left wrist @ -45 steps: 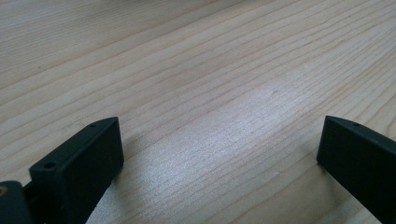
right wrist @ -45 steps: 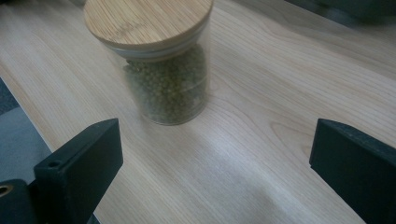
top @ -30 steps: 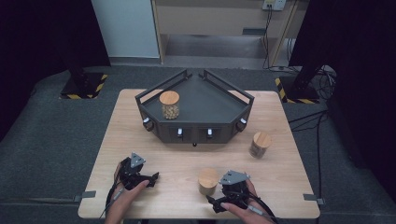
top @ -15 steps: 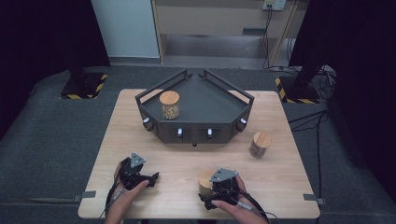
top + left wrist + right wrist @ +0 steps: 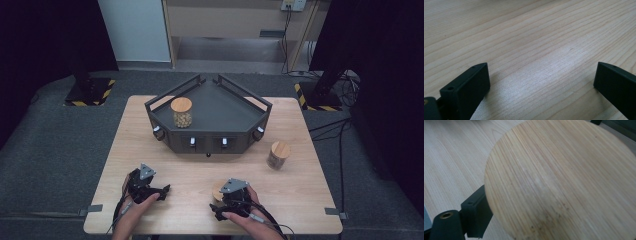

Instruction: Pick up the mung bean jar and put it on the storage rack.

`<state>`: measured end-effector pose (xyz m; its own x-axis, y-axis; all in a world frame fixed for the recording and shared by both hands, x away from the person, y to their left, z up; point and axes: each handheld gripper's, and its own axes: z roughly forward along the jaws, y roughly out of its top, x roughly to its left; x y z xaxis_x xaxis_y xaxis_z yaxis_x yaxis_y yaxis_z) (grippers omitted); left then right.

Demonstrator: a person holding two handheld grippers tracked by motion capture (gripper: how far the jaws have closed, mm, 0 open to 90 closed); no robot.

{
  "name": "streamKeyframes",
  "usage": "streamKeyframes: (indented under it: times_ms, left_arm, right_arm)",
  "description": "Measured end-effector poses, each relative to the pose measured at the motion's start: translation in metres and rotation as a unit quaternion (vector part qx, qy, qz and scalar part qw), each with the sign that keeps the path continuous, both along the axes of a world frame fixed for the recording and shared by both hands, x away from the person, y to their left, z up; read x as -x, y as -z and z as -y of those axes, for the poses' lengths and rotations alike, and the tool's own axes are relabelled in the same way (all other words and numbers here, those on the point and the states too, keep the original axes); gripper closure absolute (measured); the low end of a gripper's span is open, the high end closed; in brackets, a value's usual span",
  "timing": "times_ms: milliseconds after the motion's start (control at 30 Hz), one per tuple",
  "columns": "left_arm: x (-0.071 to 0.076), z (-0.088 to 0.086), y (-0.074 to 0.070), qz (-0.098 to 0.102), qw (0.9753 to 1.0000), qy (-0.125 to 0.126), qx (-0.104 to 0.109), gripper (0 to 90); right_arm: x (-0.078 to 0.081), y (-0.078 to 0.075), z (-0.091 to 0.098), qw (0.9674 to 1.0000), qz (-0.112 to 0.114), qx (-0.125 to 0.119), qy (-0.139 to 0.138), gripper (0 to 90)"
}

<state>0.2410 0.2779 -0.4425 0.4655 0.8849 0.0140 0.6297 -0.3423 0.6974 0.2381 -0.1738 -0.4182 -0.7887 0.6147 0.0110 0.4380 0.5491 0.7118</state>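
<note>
A glass jar with a round bamboo lid (image 5: 217, 190) stands near the table's front edge, and its lid (image 5: 559, 180) looms large in the right gripper view. My right gripper (image 5: 221, 196) sits over it from the right. Its jaws have just been closing, with the jar between them. The left finger (image 5: 475, 212) lies tucked under the lid's rim against the jar, and the other is hidden behind the lid. My left gripper (image 5: 163, 192) rests low at the front left, jaws wide apart over bare wood (image 5: 541, 75) with nothing between them.
A dark angular tray (image 5: 235, 112) with knobs on its front stands at the table's back middle, carrying a second lidded jar (image 5: 181, 112) at its left. A third jar (image 5: 278, 155) stands on the wood to the tray's right front. The wooden table (image 5: 300, 200) ends close behind both hands.
My right gripper has slid left onto the front jar, which now lies mostly under it, and its jaws have drawn in around the jar. The left gripper has stayed put.
</note>
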Motion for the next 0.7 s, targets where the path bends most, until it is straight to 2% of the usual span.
streamKeyframes:
  times_ms: [267, 700]
  left_arm:
    - [0.0, 0.0, 0.0, 0.0, 1.0, 0.0, 0.0, 0.0]
    - [0.0, 0.0, 0.0, 0.0, 1.0, 0.0, 0.0, 0.0]
  right_arm:
    - [-0.0005, -0.0002, 0.0021, 1.0, 0.005, -0.001, 0.005, 25.1]
    - [-0.001, -0.0028, 0.0075, 0.9999, 0.009, -0.008, -0.004, 25.3]
